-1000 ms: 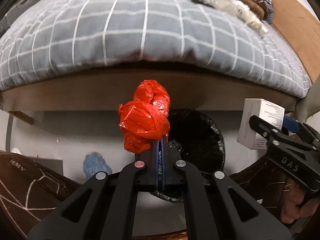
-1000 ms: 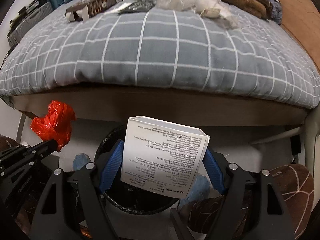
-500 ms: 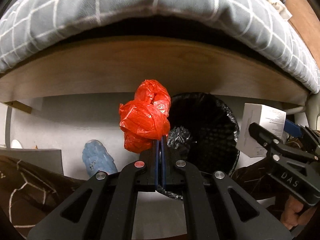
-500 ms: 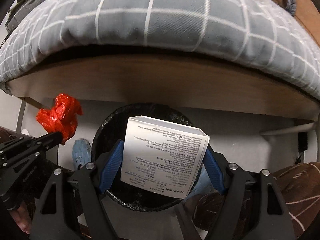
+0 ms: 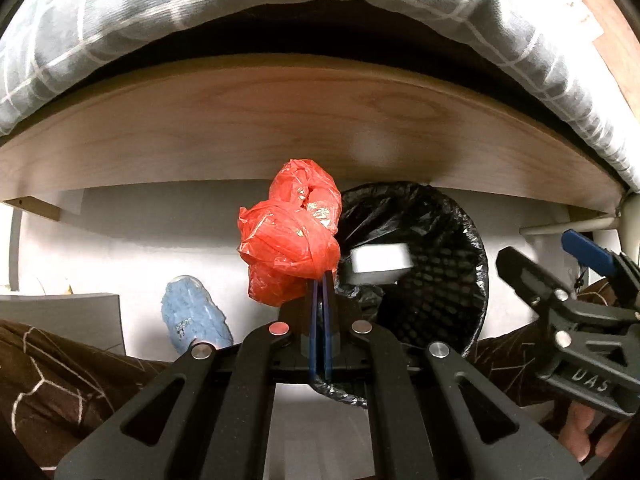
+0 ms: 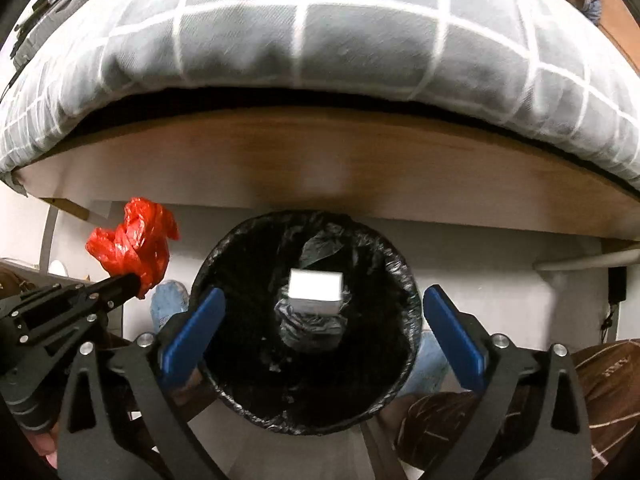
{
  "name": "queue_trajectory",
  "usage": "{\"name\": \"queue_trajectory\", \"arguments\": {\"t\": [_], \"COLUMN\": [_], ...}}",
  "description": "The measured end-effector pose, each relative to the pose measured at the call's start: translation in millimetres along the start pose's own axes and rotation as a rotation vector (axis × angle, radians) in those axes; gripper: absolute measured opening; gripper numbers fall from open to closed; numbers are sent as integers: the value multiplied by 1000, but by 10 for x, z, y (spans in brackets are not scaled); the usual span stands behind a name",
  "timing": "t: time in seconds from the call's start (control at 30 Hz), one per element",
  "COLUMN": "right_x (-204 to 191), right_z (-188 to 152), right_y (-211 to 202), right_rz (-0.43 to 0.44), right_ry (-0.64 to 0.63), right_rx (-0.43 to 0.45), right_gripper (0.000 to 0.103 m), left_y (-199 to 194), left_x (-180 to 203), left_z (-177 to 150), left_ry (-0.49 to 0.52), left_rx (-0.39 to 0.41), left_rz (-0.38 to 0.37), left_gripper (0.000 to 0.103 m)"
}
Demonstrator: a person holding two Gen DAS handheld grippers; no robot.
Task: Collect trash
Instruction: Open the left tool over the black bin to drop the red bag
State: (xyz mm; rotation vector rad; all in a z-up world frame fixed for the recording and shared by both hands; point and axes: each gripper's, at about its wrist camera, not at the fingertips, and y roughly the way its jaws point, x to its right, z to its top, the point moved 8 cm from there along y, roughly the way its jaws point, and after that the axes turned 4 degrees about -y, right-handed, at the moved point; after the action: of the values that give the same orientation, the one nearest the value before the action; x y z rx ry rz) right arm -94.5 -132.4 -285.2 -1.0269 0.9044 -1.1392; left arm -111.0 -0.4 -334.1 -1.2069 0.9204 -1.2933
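**Box in the bin, red bag pinched beside it**

Bin (image 6: 306, 408) lined with a black plastic bag, standing on a pale floor (image 5: 132, 240) just in front of a bed; seen almost straight down from the right wrist view; a white box (image 6: 316, 292), blurred, lies inside the bin, free of any grip; in the left wrist view the same white box (image 5: 380, 262) shows against the dark mesh wall of the bin (image 5: 452, 280).

The right hand-held gripper (image 6: 324, 332) is over the bin's mouth; its jaws have just been opening and now stand spread wide, one blue finger at each side of the rim, with nothing pressed between them; the box sits well below them; from the left wrist view the right hand-held gripper (image 5: 560, 272) appears at the right edge, with fingertips of the person's hand (image 5: 580, 436) beneath it.

The left hand-held gripper (image 5: 320, 280) has its blue pads pressed together on a crumpled red plastic bag (image 5: 292, 236); the bag bulges up above the tips; it hangs just to the left of the bin's rim, not over the opening; the right wrist view shows the red plastic bag (image 6: 132, 246) at the tip of the left hand-held gripper (image 6: 134, 280), left of the bin.

Behind the bin runs the bed's wooden side rail (image 6: 320, 168), and above it a grey quilt with a white grid (image 6: 320, 36); a blue slipper (image 5: 192, 314) rests on the floor left of the bin; brown patterned trousers (image 5: 60, 372) fill the lower corners.
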Motion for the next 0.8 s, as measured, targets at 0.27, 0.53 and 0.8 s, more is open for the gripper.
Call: {"name": "queue_trajectory", "arguments": {"t": [0.27, 0.53, 0.8], "right_x": [347, 769, 1039], "right_z": [30, 6, -156], "right_y": [-193, -195, -18], "right_rz": [-64, -109, -132], "right_ry": [27, 81, 135], "right_rx": [22, 18, -15], "right_gripper": [95, 96, 95], "left_y": [-1, 126, 388], "left_x": [265, 674, 910], "left_z": [-17, -36, -51], "left_ry": [43, 106, 154], "left_rx": [-1, -21, -53], "left_rz": [-31, -61, -47], "left_gripper": [2, 2, 2]}}
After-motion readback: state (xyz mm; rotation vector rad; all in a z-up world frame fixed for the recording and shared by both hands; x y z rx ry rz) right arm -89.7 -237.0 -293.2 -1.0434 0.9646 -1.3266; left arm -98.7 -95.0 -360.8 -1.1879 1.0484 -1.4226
